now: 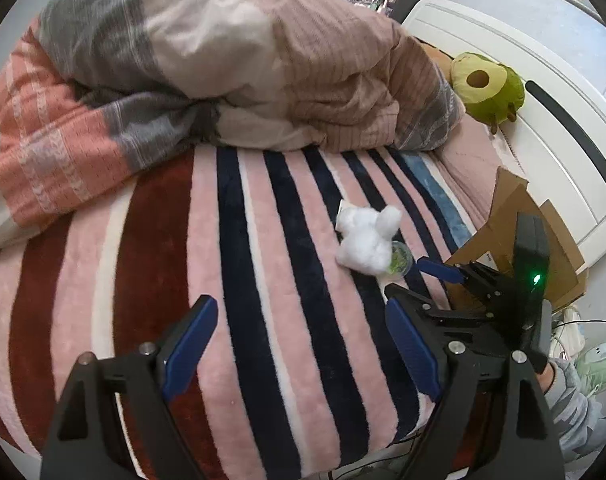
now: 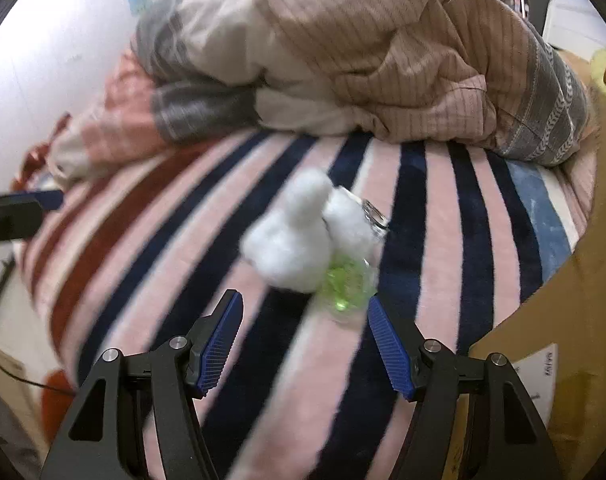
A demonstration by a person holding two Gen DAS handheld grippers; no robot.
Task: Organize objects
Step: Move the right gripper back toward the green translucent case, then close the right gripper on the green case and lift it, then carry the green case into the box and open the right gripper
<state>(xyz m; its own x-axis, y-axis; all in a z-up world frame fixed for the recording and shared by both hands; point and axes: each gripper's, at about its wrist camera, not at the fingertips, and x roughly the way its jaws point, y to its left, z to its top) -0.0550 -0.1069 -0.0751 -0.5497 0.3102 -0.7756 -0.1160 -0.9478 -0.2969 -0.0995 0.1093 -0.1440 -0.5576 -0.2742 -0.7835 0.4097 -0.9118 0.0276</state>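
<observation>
Fingers of both grippers spread wide, empty: left gripper (image 1: pixel 301 322) over striped blanket (image 1: pixel 175 280), right gripper (image 2: pixel 305 316) just short of white plush toy (image 2: pixel 299 236), clear jar (image 2: pixel 349 284) touching it at 5 o'clock

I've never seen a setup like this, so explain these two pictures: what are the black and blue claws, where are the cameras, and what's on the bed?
Each claw is a hand-held gripper that a person carries, with a fisheye camera looking along its two blue-padded fingers. One picture looks past the left hand-held gripper, the other past the right hand-held gripper. Both stand open and hold nothing. On the striped blanket lie a white plush toy and, against it, a clear jar with green bits inside. Behind is a bunched-up duvet, with an avocado plush by the headboard and a cardboard box beside the bed.
</observation>
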